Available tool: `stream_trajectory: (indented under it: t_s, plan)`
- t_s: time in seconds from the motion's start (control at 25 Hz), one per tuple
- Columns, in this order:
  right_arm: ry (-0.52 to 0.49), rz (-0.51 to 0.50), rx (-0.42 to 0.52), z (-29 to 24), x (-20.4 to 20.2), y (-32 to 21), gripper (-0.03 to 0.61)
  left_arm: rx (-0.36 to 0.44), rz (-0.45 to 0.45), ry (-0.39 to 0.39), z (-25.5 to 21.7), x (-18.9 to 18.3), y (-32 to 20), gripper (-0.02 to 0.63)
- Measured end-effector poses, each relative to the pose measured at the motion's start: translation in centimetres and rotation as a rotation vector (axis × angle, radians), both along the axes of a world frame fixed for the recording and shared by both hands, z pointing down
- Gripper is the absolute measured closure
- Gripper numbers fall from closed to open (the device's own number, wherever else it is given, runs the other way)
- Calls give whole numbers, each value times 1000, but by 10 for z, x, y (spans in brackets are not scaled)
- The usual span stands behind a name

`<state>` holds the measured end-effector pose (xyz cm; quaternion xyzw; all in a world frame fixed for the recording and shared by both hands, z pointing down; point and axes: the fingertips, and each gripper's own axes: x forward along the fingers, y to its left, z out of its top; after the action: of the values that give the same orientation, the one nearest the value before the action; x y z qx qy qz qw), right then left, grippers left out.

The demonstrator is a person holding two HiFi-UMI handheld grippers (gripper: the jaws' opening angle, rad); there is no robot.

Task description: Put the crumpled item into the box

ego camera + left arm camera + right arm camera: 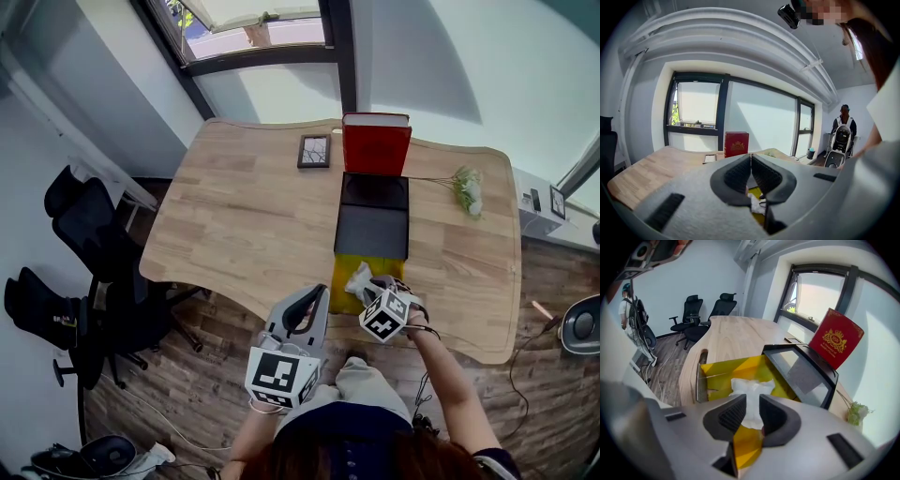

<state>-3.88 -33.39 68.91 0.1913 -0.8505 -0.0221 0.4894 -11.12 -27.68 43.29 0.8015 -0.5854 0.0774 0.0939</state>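
Evidently crumpled item [750, 386] is white tissue wad: probably light, soft, springy, not fragile. Sits on yellow sheet [721, 371]; black box [802, 372] just beyond, at 12 o'clock. Right gripper [751, 402] jaws pinch wad mid-bulk, likely best hold. Left gripper [750, 159] jaws together, empty.

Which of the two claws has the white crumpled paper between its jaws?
The right claw: the white crumpled paper sits between its jaws, above the yellow section. The left claw is shut and empty.
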Motion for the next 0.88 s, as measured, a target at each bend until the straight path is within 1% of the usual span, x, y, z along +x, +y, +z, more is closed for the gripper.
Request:
stream_trajectory:
  t_s: [0.56,0.72,0.88]
  plan:
    - [-82,89,55,-41,2,8,502,41,30,-2,-13,2,20,584]
    - [-120,141,73,-56,4,12,514,54,42,-1,-17,4,27,584]
    - [-181,214,81,-75,9,15,526,69,57,-2,-23,7,33,584]
